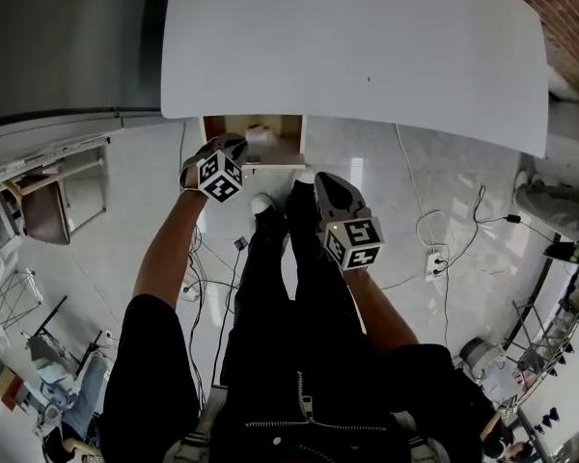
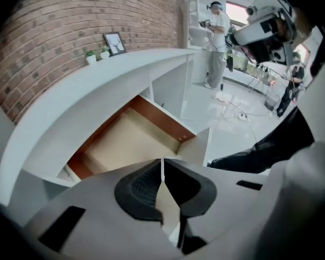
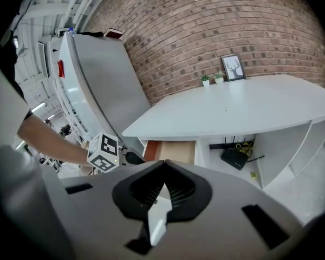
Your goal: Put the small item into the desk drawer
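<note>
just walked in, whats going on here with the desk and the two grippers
A person stands at a white desk, a gripper in each hand. The drawer under it is pulled open, and a small pale item seems to lie inside. The left gripper, shut and empty, hovers near the open drawer. The right gripper, also shut on nothing, is held further back.

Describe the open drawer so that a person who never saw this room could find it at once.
Against the brick wall stands a white desk with a curved top. Under its front edge, near the tall grey cabinet, one drawer is pulled out. Its tan bottom and reddish-brown sides set it apart from the white open compartments beside it.
</note>
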